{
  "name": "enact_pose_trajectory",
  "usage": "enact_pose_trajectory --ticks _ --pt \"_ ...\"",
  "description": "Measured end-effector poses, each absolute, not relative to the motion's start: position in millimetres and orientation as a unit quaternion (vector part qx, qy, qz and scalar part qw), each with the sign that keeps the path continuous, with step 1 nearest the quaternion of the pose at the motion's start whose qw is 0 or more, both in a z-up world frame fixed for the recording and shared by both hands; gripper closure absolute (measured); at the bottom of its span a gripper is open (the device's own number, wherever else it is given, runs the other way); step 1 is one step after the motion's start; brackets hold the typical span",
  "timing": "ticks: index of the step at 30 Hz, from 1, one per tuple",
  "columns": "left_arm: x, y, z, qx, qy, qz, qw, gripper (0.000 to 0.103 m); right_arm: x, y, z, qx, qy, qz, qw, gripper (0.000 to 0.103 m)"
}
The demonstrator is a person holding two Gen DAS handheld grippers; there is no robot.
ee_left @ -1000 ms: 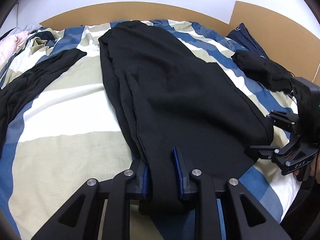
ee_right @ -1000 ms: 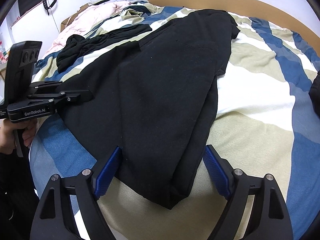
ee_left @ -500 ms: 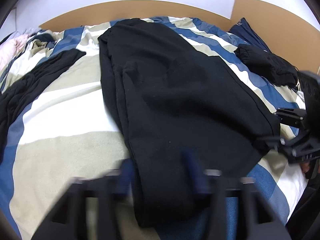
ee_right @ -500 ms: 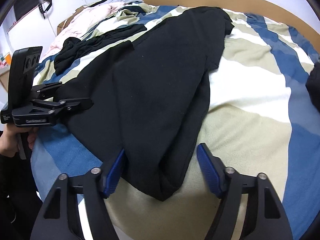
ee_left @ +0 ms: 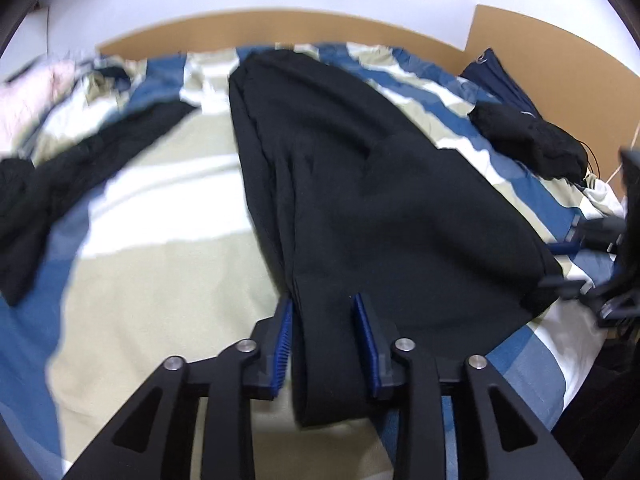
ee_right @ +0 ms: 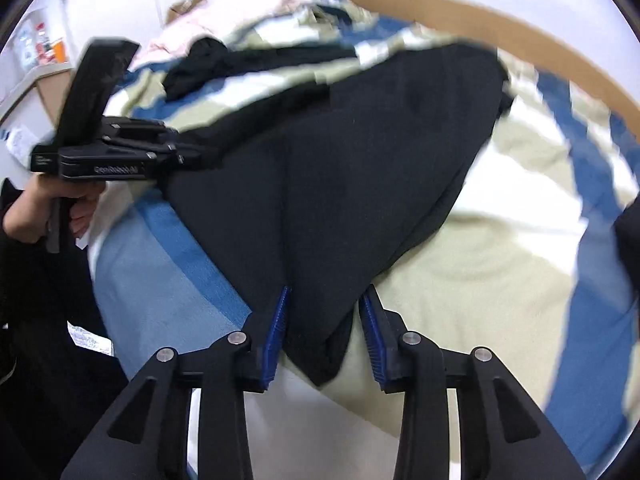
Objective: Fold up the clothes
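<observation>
Bedspread (ee_left: 160,280): striped blue, beige and white, under everything I can see.
Left gripper (ee_left: 326,344): my jaws are opening; the black garment (ee_left: 380,208) runs bunched between the blue pads, and I cannot tell whether they press it.
Right gripper (ee_right: 324,332): jaws opening too, a corner of the same garment between them; grip unclear.
Garment: spread lengthwise up the middle of the bed, towards the brown headboard (ee_left: 320,24).
Farther off: another dark piece (ee_left: 60,184) lies left, a black bundle (ee_left: 528,144) right.
</observation>
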State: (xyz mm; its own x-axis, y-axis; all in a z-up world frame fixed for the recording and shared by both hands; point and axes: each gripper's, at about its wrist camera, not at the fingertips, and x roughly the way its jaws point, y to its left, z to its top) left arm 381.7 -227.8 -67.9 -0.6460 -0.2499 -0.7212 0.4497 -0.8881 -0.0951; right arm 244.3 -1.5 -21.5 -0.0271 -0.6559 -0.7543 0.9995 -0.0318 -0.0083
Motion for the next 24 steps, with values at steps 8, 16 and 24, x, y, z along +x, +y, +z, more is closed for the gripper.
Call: enact_pose_trajectory --ticks 8,16,24 --pt "376.4 -224.3 -51.7 0.335 0.106 -0.915 0.200 0.043 265.6 8.7 1.9 0.174 0.281 -0.643 0.691 0.030" --pt "368.2 -203.7 -36.8 0.302 0.062 -0.940 0.148 0.043 286.6 -46.0 -59.2 0.223 0.378 -0.590 0.678 0.087" --pt "363.9 -171.0 -46.1 0.318 -0.053 -0.946 0.042 0.045 253.0 -50.4 -28.5 0.259 0.269 -0.617 0.692 0.097"
